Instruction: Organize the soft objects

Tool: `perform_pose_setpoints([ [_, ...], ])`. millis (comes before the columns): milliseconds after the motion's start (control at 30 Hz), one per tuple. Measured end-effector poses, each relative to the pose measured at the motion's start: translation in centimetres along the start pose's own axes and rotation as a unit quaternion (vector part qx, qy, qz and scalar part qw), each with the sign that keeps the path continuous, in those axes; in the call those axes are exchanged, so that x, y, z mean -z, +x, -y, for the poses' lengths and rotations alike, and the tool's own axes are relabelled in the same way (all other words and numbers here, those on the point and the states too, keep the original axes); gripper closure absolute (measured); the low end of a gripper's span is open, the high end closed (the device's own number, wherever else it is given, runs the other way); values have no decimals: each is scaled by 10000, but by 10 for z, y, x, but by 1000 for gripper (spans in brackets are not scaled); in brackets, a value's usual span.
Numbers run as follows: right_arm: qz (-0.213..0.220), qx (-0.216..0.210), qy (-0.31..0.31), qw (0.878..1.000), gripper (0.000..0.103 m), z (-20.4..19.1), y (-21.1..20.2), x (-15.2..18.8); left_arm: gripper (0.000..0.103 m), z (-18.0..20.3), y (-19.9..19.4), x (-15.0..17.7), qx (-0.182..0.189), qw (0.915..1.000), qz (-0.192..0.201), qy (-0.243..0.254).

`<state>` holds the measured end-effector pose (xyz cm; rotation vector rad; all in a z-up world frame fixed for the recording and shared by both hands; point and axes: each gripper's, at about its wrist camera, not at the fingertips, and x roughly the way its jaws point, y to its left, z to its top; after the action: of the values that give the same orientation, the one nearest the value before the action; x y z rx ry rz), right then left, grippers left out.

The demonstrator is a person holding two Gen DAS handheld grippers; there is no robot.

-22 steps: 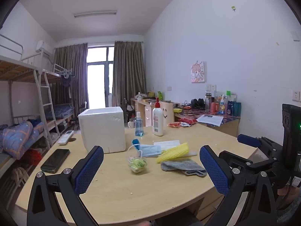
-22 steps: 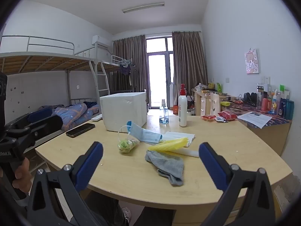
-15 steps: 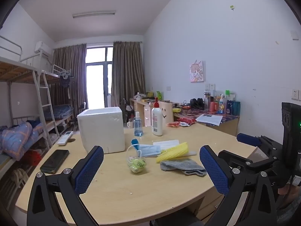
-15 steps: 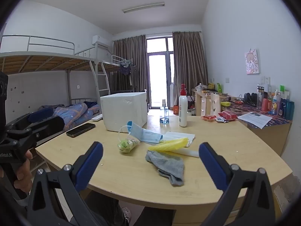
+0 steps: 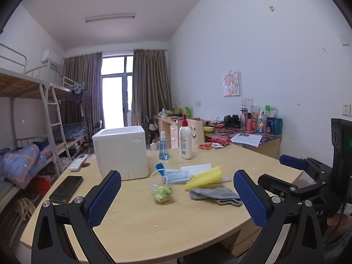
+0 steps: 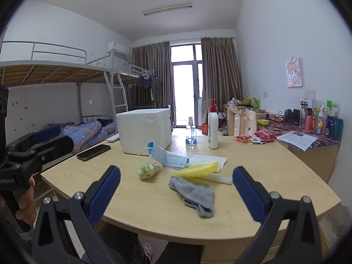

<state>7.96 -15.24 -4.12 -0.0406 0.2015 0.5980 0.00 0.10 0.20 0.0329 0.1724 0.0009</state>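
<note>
On the wooden table (image 5: 140, 220) (image 6: 275, 176) lie a grey sock (image 5: 213, 194) (image 6: 193, 194), a yellow foam net (image 5: 204, 178) (image 6: 195, 169), a blue face mask (image 5: 176, 173) (image 6: 169, 156) and a small green-and-white pouch (image 5: 162, 192) (image 6: 146, 169). A white foam box (image 5: 121, 151) (image 6: 145, 129) stands behind them. My left gripper (image 5: 176, 198) hovers open before the table's near edge, nothing between its fingers. My right gripper (image 6: 176, 195) is open too, held short of the sock, empty. Each gripper shows at the edge of the other's view.
A black phone (image 5: 66, 188) (image 6: 93, 152) and a remote (image 5: 78, 162) lie left of the box. A white pump bottle (image 5: 185, 140) (image 6: 213, 129) and a small spray bottle (image 5: 164, 146) (image 6: 191, 134) stand behind. Red snack packets (image 6: 264, 136), a cluttered desk and bunk beds surround the table.
The left wrist view has tilted slightly, so the room sits a touch lower in frame. Both grippers stay open and nothing on the table has moved.
</note>
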Motion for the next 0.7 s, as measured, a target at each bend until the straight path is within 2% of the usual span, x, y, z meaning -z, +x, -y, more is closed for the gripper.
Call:
perform_pose_setpoints([
  [700,-16,14,-28,10000,0,-2,1,-1,1,0,-2,-1,-8,10000,32,-9],
])
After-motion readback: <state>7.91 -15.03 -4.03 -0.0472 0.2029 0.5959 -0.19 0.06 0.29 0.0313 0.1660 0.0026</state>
